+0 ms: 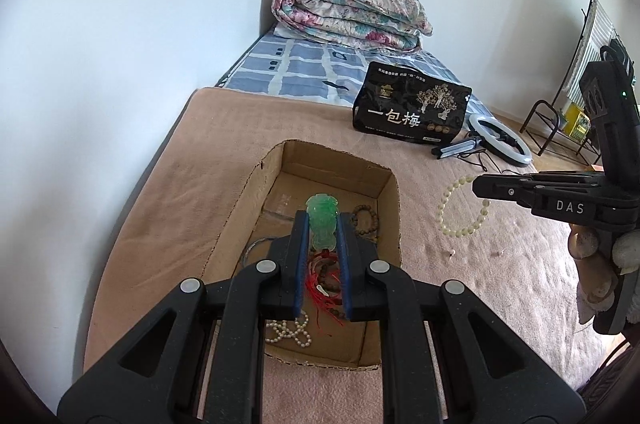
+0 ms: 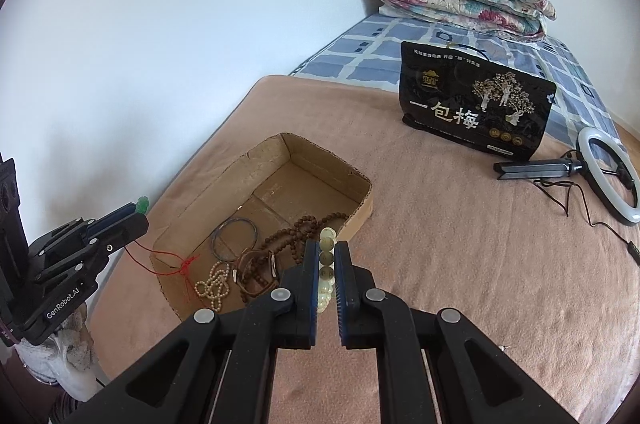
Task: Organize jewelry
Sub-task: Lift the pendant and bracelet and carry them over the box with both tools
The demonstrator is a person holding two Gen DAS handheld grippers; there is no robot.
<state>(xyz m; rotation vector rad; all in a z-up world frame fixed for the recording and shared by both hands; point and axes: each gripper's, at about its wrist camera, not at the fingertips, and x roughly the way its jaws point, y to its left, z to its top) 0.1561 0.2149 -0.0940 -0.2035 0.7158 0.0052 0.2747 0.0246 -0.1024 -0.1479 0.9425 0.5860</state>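
Two grippers were clenched: the left gripper (image 1: 323, 224) pinched a hard, slippery jade pendant (image 1: 322, 220) by its flat sides, red cord (image 1: 320, 288) dangling below; the right gripper (image 2: 327, 256) squeezed a pale bead bracelet (image 2: 327, 264), loose and rollable, across its beads.

Home bedroom, bed (image 1: 248, 72) against white walls, folded floral quilt (image 1: 348, 12)

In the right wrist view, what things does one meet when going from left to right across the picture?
left gripper holding a green pendant → cardboard box → right gripper holding a pale bead bracelet → black bag → ring light
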